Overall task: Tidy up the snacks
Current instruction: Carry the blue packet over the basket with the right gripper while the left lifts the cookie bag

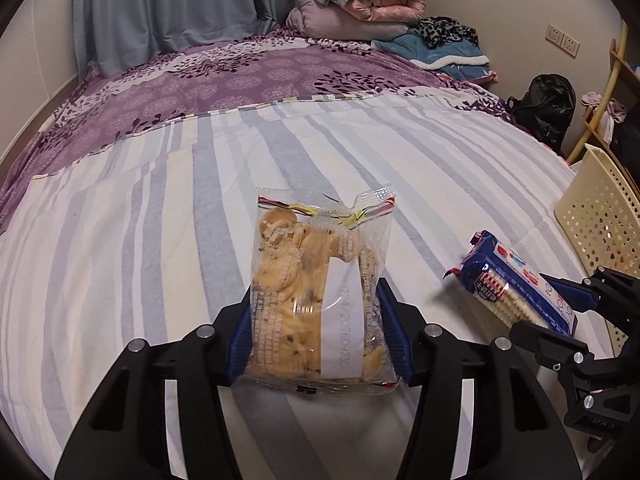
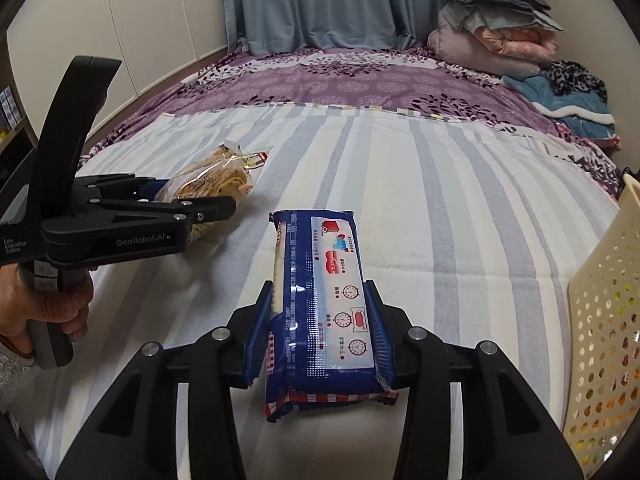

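Observation:
My left gripper (image 1: 316,332) is shut on a clear bag of small round cookies (image 1: 316,280) and holds it above the striped bed sheet. It also shows at the left of the right wrist view (image 2: 192,204) with the cookie bag (image 2: 224,172). My right gripper (image 2: 320,332) is shut on a blue pack of crackers (image 2: 324,304), held lengthwise above the bed. The cracker pack (image 1: 516,280) and right gripper (image 1: 560,316) show at the right of the left wrist view.
A cream perforated plastic basket (image 2: 600,320) stands at the right edge of the bed, also in the left wrist view (image 1: 600,208). Folded quilts and clothes (image 1: 360,4) are piled at the head of the bed. A black bag (image 1: 544,108) lies by the wall.

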The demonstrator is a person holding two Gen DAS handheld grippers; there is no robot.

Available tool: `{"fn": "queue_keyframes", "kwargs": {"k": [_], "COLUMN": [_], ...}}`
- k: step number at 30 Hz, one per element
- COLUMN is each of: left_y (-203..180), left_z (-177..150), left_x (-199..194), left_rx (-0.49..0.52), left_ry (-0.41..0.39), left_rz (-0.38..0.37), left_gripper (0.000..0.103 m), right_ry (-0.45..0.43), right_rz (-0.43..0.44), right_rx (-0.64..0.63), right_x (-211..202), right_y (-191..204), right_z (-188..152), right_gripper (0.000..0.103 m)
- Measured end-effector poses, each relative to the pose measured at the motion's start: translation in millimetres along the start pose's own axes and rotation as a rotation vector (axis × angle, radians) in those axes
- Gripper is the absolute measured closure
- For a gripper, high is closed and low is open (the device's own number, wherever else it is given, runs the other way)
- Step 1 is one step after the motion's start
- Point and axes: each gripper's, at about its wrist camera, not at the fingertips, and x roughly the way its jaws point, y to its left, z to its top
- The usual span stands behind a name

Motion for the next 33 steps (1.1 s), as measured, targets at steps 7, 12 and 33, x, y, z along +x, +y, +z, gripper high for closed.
{"fn": "queue_keyframes", "kwargs": {"k": [7,12,33], "left_y": [-8.6,-17.5,-77.2], "left_z": [-13.1,-20.3,-49.4], "left_x": [-36.2,-65.2,-141.8], "left_rx": [0.003,0.006,0.102], "left_ry": [-0.032,-0.066,-0.151], "left_rz": [0.011,0.014,-0.019], "left_gripper": [0.046,0.046,0.046], "right_ry": [-0.064,-0.113,-0.265], "right_rz": [0.002,-0.008,-0.068], "right_rx": [0.018,0.030,0.108], "right_x": [-37.7,-69.0,-163.7], "right_y": [4.5,4.6,-17.0], "right_z": [-4.9,-10.8,-46.3], "right_gripper": [0.059,0.059,0.059]}}
